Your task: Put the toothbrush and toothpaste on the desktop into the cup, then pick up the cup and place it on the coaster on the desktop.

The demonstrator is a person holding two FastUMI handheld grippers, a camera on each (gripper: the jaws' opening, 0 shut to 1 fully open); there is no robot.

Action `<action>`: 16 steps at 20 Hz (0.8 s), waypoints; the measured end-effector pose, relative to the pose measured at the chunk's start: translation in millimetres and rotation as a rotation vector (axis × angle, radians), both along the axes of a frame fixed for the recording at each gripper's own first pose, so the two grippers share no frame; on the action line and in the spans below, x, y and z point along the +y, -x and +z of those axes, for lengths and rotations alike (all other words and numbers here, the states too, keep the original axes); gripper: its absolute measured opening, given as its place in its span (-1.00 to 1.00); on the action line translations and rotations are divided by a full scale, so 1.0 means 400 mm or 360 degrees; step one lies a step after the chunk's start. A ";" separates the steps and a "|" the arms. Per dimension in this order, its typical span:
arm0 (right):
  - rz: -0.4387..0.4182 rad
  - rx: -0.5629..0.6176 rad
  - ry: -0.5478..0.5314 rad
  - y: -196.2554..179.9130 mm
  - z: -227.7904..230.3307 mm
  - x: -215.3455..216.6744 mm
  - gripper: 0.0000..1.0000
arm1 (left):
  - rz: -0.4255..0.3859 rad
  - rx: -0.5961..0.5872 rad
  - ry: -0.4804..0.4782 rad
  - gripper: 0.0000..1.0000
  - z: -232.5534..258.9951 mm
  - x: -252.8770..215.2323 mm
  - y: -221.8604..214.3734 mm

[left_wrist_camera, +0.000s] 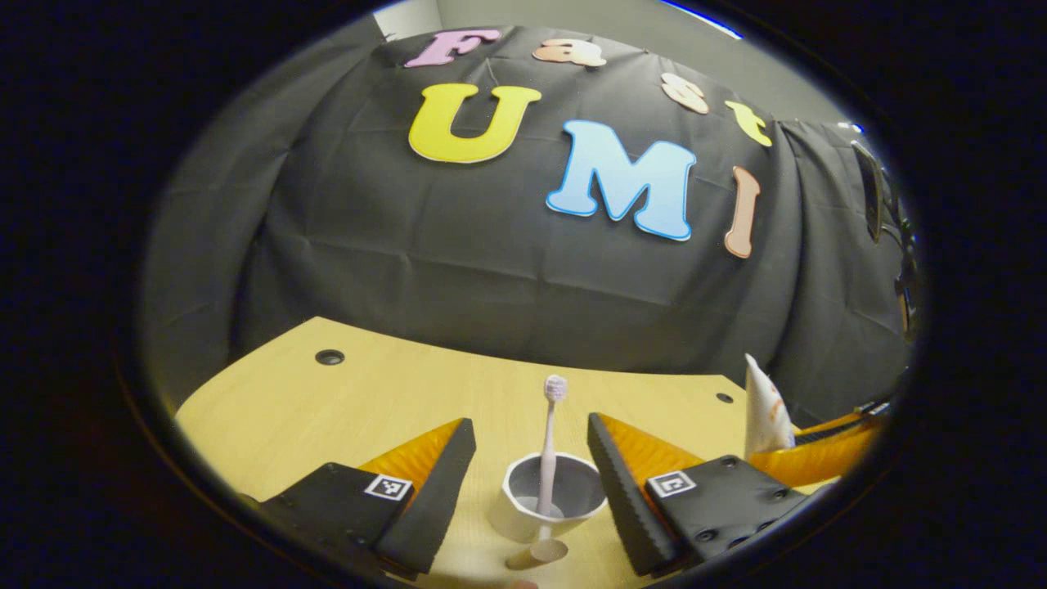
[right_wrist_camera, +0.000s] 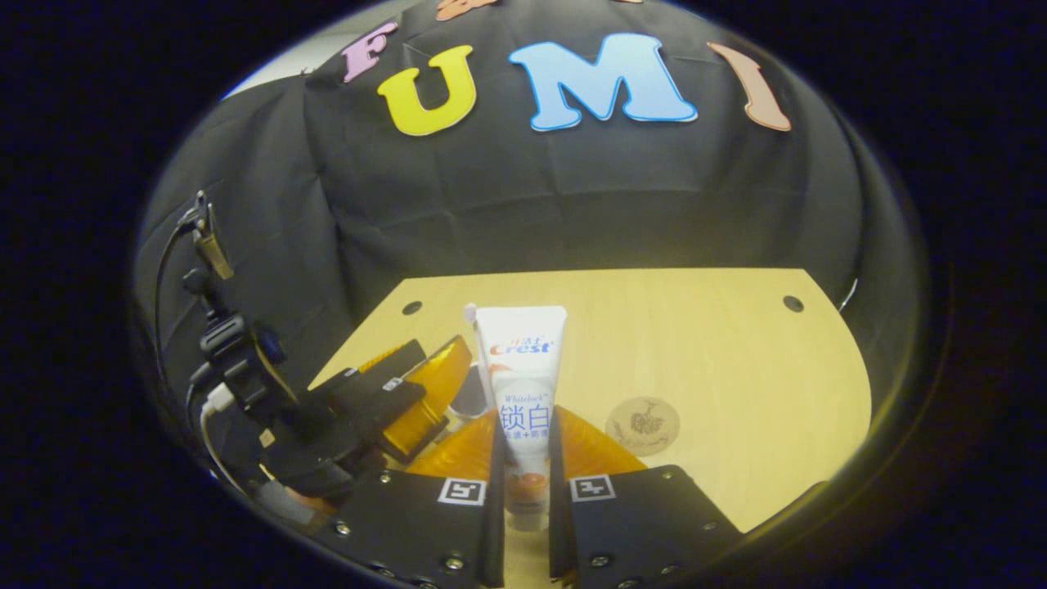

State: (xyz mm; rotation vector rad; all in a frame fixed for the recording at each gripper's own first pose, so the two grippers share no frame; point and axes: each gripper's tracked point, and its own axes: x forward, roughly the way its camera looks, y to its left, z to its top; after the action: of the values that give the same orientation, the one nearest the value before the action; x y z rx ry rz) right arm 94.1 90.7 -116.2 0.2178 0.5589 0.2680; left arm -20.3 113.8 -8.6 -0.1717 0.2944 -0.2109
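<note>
Holding the toothpaste upright, the right gripper has both fingers clamped on the tube's lower half, cap end down. It looks light and soft, likely to squash or slip under a hard squeeze, so that low grip near the stiffer cap end seems wise. The left gripper stands with jaws apart on either side of the cup, touching nothing, the toothbrush already leaning inside, bristles up. The cup looks small, light and tippy. The coaster lies on bare desk to the right with open room around it; the left gripper crowds the cup.
</note>
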 end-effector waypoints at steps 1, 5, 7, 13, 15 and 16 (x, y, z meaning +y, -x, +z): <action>0.0013 -0.0037 -0.0012 -0.027 0.006 0.012 -0.55 | 0.0022 0.0011 -0.0003 0.89 0.002 0.014 0.012; 0.0045 -0.0165 -0.0075 -0.109 0.042 0.067 -0.55 | 0.0104 0.0107 -0.0005 0.88 -0.011 0.078 0.064; 0.0046 -0.0253 -0.0101 -0.153 0.063 0.094 -0.55 | 0.0130 0.0152 0.0005 0.88 -0.022 0.106 0.084; 0.0014 -0.0421 -0.0182 -0.266 0.077 0.160 -0.57 | 0.0139 0.0221 -0.0013 0.88 -0.039 0.150 0.124; 0.0029 -0.0416 -0.0147 -0.284 0.047 0.185 -0.56 | 0.0135 0.0242 -0.0006 0.88 -0.052 0.158 0.132; 0.0042 -0.0415 -0.0110 -0.286 0.033 0.193 -0.57 | 0.0137 0.0256 -0.0007 0.88 -0.057 0.161 0.136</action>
State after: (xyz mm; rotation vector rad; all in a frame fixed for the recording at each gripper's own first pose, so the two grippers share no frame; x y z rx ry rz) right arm 208.6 167.8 -103.1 0.2380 0.2947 0.3361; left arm -74.6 178.1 -31.4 -0.1970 0.4467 -0.1110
